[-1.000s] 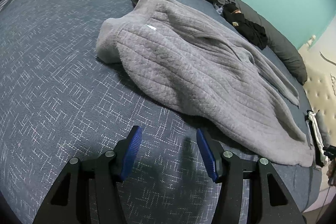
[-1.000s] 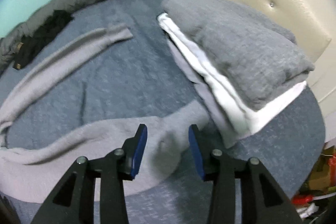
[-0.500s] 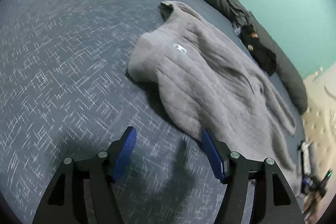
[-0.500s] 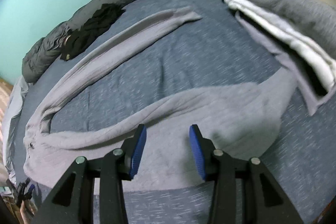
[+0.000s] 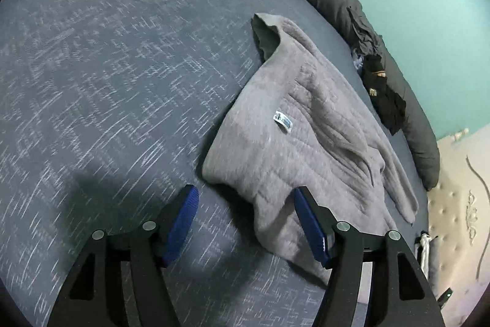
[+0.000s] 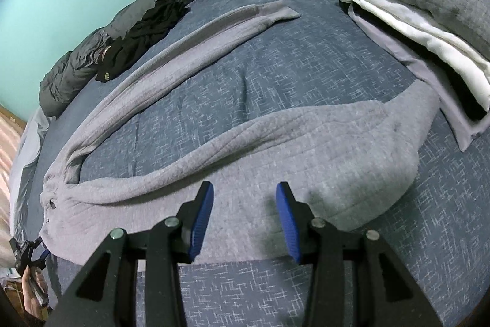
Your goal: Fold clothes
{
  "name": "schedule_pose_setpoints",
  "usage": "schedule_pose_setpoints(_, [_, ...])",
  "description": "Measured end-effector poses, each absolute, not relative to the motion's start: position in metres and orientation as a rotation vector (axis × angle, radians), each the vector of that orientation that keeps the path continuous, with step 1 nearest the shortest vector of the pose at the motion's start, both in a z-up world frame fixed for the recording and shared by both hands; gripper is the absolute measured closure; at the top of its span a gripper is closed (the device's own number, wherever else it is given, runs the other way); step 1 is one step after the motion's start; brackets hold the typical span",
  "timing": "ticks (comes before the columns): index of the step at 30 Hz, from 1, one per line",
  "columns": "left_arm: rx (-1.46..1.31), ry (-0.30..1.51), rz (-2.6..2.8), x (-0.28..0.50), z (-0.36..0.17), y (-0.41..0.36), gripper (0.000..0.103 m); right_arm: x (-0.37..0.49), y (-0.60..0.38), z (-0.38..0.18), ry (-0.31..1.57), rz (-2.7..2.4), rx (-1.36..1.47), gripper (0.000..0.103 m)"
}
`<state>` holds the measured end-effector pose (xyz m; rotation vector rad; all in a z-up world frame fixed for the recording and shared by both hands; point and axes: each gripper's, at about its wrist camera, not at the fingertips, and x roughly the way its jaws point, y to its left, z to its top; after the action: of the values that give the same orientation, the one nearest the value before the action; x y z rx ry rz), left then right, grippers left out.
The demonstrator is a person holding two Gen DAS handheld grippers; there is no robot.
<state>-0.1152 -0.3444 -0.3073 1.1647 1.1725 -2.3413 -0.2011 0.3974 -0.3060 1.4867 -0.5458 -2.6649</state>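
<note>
While both jaws are hanging released, left gripper point(image 5: 246, 221) and right gripper point(image 6: 244, 215) are best pinching the sweater point(image 6: 275, 149) near edge evenly.

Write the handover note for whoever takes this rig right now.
Left gripper: jaws open, empty, over the near edge of the grey quilted fleece sweater.
Right gripper: jaws open, empty, above the sweater's hem.
The sweater lies spread on the blue patterned bedspread, one sleeve stretched out.
Folded grey and white clothes are stacked by the headboard.
Done: that stack. Left: this sweater, no fold started.
</note>
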Motion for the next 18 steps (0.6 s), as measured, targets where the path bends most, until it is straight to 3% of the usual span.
schedule_pose_setpoints(3, [1.191, 1.211, -2.349, -0.124, -0.312, -0.349, 0.037, -0.201, 0.391, -0.302, -0.524, -2.659, 1.47, 0.06])
schedule_pose_setpoints(7, [1.208, 1.234, -2.345, -0.129, -0.315, -0.352, 0.077, -0.202, 0.381, -0.302, -0.466, -2.64, 1.463, 0.06])
schedule_pose_setpoints(8, [1.212, 1.213, -2.359, -0.129, -0.313, -0.351, 0.082, -0.202, 0.379, -0.303, -0.451, -2.633, 1.463, 0.06])
schedule_pose_setpoints(11, [1.212, 1.137, -2.409, -0.126, -0.3, -0.349, 0.091, -0.201, 0.375, -0.303, -0.415, -2.623, 1.461, 0.06])
schedule_pose_setpoints(18, [1.158, 1.011, -2.485, -0.114, -0.251, -0.373, 0.093, -0.2, 0.379, -0.292, -0.421, -2.61, 1.459, 0.06])
